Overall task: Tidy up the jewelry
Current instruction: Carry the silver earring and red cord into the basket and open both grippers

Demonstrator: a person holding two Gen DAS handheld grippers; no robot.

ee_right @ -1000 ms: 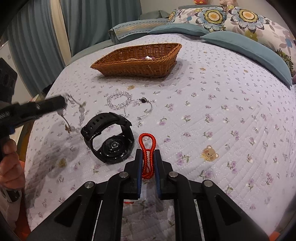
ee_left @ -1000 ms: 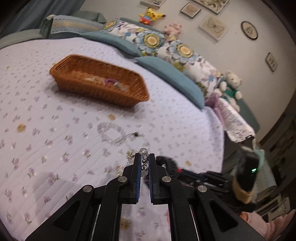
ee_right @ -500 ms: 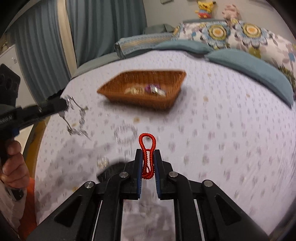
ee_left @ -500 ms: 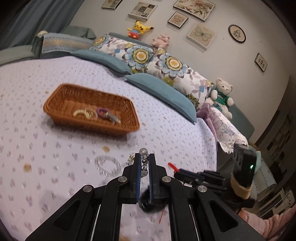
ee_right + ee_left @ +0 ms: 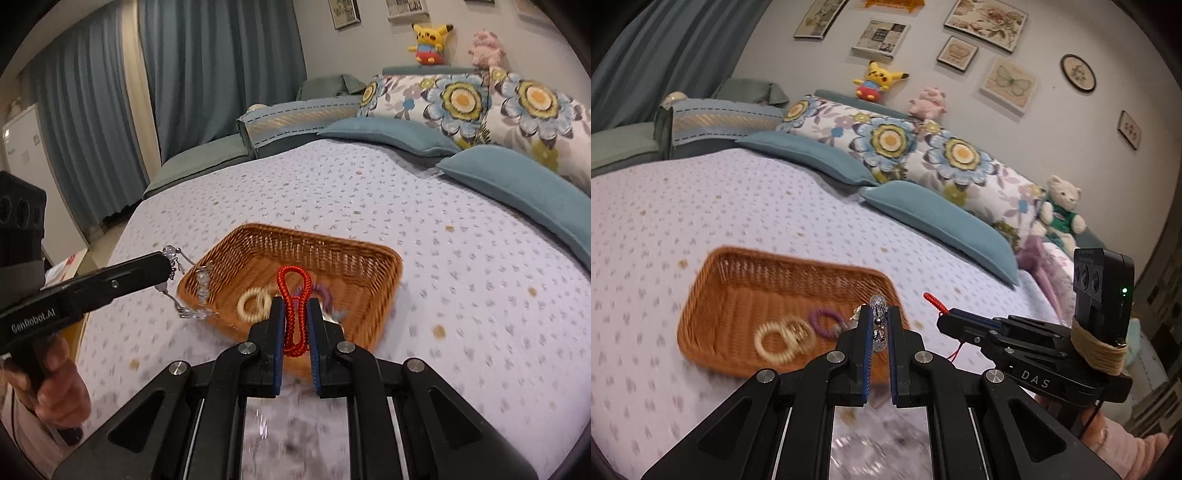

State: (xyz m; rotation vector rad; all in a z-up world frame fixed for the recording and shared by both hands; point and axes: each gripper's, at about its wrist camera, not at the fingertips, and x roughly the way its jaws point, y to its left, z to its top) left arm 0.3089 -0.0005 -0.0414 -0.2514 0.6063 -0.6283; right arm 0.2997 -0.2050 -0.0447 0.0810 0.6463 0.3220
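A brown wicker basket sits on the bed and holds a cream ring and a purple ring. My left gripper is shut on a clear beaded bracelet, which hangs over the basket's left edge in the right wrist view. My right gripper is shut on a red cord loop, held above the basket's near edge; it shows in the left wrist view.
The quilted floral bedspread spreads around the basket. Blue and floral pillows line the headboard side, with plush toys beyond. Curtains hang past the bed's left edge.
Both grippers have lifted from the bedspread and moved forward to the basket, carrying the beaded bracelet and the red cord. The black watch and loose jewelry have dropped out of view.
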